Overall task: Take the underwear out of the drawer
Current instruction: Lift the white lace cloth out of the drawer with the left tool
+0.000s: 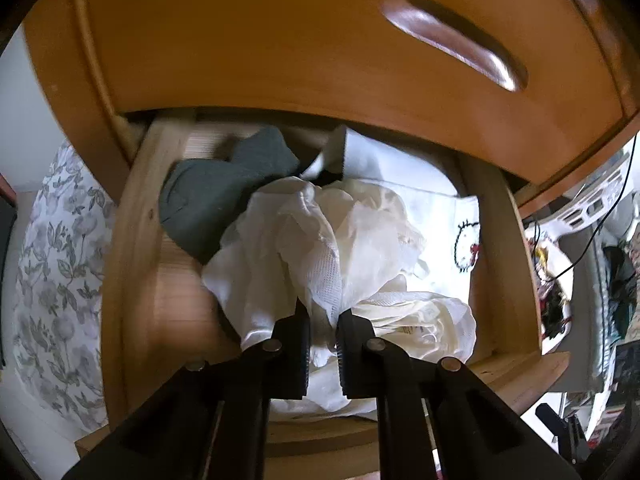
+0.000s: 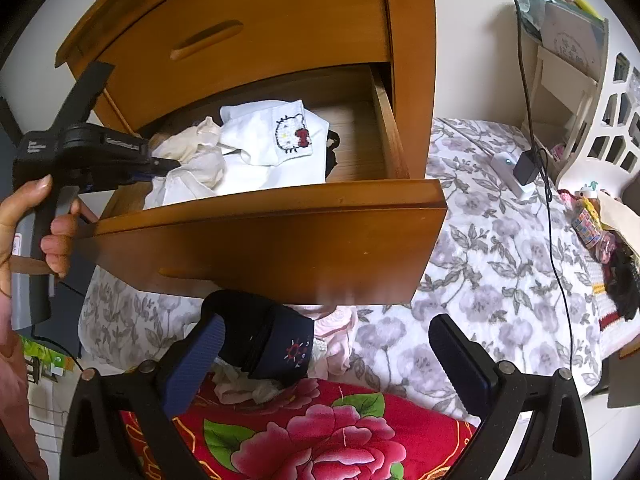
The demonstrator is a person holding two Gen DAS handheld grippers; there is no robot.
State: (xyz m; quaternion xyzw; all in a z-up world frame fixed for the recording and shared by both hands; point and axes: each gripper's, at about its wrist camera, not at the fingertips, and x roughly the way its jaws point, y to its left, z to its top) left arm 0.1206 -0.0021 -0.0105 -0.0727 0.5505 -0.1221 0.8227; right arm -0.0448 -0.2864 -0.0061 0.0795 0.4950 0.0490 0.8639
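The wooden drawer (image 2: 280, 240) stands pulled open. Inside lies a crumpled white underwear piece (image 1: 320, 240), and my left gripper (image 1: 322, 314) is shut on a fold of it near the drawer's front. In the right wrist view the same left gripper (image 2: 160, 166), held by a hand (image 2: 24, 216), reaches in from the left onto the cream-white underwear (image 2: 192, 160). My right gripper (image 2: 328, 322) hangs open below the drawer front with nothing between its fingers. A navy garment (image 2: 272, 340) lies just beside its left finger (image 2: 196, 360).
In the drawer also lie a grey-green garment (image 1: 224, 192) and a white garment with a cat embroidery (image 2: 280, 136). The closed upper drawer (image 1: 320, 40) overhangs. Below are a floral sheet (image 2: 500, 240), a red flowered cloth (image 2: 320, 440), a black cable (image 2: 536, 160) and a white basket (image 2: 612, 120).
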